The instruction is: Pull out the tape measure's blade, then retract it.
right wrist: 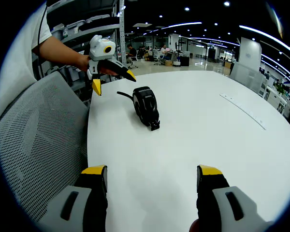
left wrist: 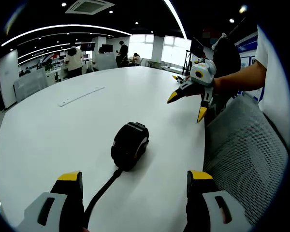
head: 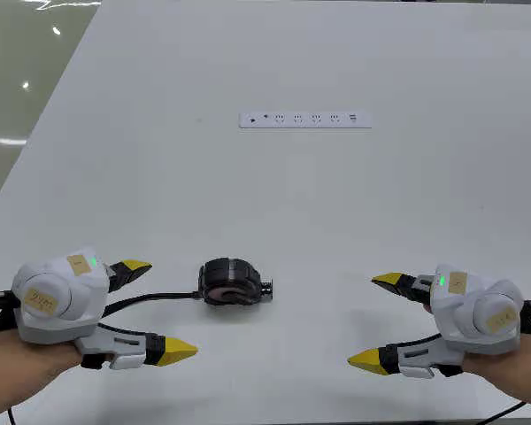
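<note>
Nothing gripped yet; a slip is the risk.
On the wide white tabletop [head: 336, 204] my yellow-tipped left tool [head: 159, 308] and right tool [head: 373, 320] both stand open and empty. The round black tape measure [head: 233, 282] lies between them, nearer the left. If I tug its small blade hook [head: 267, 286] without pinning the case, everything may slide; a sudden release could whip the blade back.

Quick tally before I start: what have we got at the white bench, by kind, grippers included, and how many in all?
Black round tape measure with a black cord: 1
Long white power strip: 1
White handheld grippers with yellow-tipped jaws, both open: 2, the left gripper and the right gripper
Total: 4
</note>
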A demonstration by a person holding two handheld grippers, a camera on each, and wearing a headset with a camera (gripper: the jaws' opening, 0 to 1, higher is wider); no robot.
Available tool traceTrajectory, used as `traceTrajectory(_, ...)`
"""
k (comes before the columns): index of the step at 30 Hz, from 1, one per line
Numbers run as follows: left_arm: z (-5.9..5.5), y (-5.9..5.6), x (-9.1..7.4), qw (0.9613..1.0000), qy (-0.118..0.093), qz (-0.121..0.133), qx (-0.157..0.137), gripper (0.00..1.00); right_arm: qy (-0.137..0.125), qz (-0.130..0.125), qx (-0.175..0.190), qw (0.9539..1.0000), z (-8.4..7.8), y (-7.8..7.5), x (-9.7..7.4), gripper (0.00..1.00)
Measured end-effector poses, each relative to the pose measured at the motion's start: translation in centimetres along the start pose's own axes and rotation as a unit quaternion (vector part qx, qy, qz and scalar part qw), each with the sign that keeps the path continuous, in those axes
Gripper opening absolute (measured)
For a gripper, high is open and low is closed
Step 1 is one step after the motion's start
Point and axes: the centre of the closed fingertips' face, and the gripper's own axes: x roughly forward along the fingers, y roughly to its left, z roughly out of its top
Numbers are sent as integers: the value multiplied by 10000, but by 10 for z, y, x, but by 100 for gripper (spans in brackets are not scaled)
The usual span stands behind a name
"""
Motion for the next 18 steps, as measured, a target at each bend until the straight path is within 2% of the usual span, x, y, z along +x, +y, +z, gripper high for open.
traceTrajectory(8, 3, 1, 11, 9996, 141, -153, 214, 78, 46, 93, -27, 9999, 1, 0, 7, 72)
traceTrajectory(18, 0, 3, 27, 9976, 385, -313, 489, 72, 92, 175, -59, 9998, 3, 0, 14, 72)
